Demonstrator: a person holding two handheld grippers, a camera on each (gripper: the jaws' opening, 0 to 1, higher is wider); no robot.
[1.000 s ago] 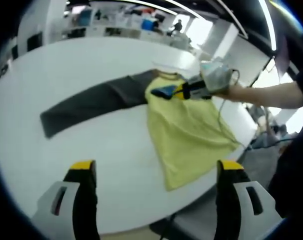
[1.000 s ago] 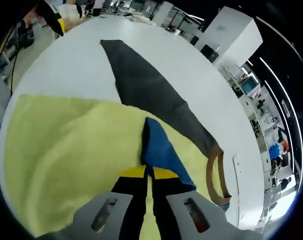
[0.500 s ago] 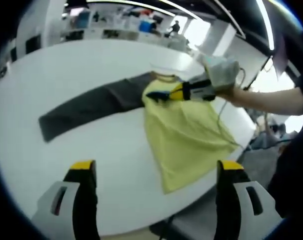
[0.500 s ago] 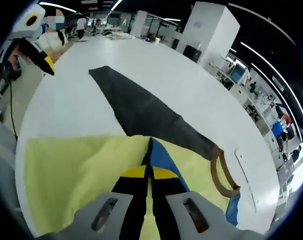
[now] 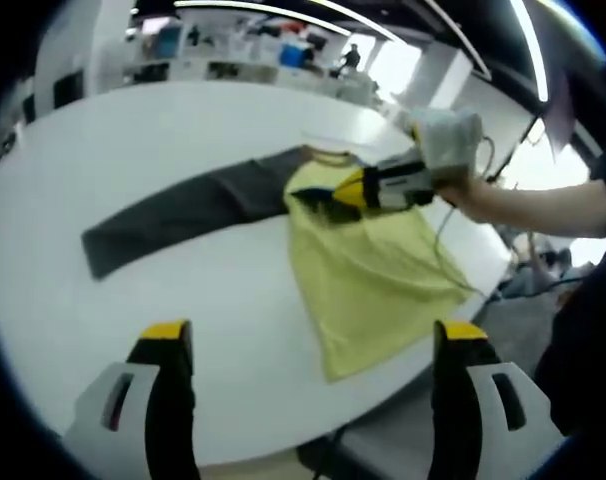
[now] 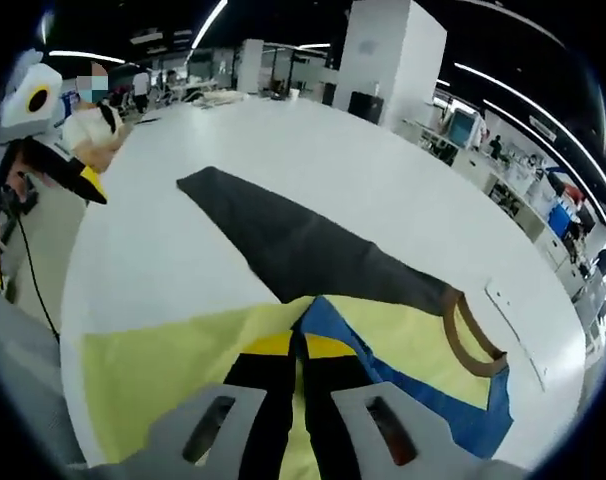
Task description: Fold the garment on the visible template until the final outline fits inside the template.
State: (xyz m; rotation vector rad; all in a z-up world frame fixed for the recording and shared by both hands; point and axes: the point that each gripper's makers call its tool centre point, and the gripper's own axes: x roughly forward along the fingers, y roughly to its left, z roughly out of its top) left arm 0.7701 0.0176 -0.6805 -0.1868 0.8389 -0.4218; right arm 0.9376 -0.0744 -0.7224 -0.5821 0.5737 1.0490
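On the round white table (image 5: 133, 150) lies a yellow shirt (image 5: 368, 275) with a brown collar (image 6: 470, 335) and a blue inside (image 6: 438, 400). From the left gripper view, the shirt sits at about 3 o'clock, close to the table edge, and its lower hem reaches almost to the rim at about 4 o'clock. A dark grey strip, the template (image 5: 183, 205), runs from the shirt toward 9 o'clock, and one end goes under the shirt near the collar.

Lots of bare white table lies at 12 o'clock and 9 o'clock, so the open room is there.

The right gripper (image 6: 301, 345) has its jaws pinched tight on a yellow fold of the shirt. The left gripper (image 5: 308, 335) has its jaws spread wide, with nothing between them, above the near table edge.

No writing can be read.
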